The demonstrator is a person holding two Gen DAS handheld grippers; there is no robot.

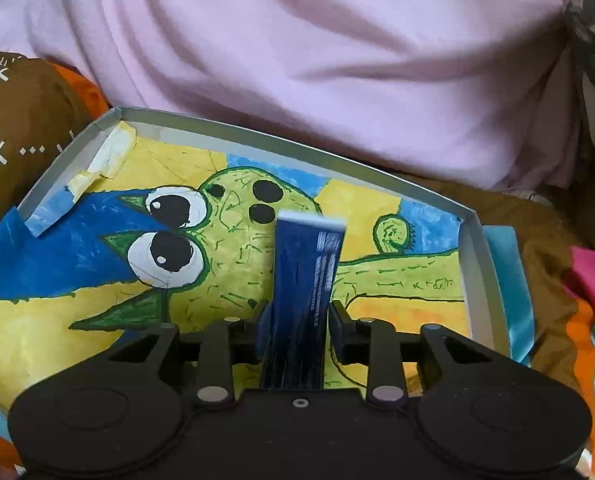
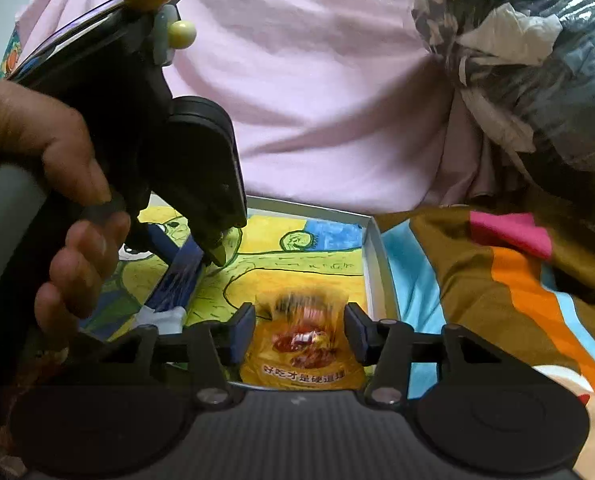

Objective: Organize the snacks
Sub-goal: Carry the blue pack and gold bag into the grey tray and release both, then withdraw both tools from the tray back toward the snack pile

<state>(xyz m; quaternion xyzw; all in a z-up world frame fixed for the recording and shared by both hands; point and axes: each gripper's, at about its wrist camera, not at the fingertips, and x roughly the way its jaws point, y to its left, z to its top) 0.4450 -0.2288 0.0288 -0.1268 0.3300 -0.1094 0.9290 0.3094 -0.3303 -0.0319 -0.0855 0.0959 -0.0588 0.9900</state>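
My left gripper (image 1: 297, 320) is shut on a dark blue snack packet (image 1: 305, 292) with a white end, held above a shallow white tray (image 1: 477, 264) lined with a painted green creature picture. In the right wrist view the left gripper (image 2: 201, 256) and the blue packet (image 2: 177, 280) hang over the tray's left part. My right gripper (image 2: 299, 332) is shut on a yellow snack packet (image 2: 303, 344) with red printing, over the tray's (image 2: 373, 264) near right corner.
A pink cloth (image 1: 297, 60) rises behind the tray. A brown, orange and blue patterned sheet (image 2: 497, 280) lies under and right of it. A plastic-wrapped dark bundle (image 2: 537, 60) sits at the upper right. A brown printed bag (image 1: 13, 128) lies left.
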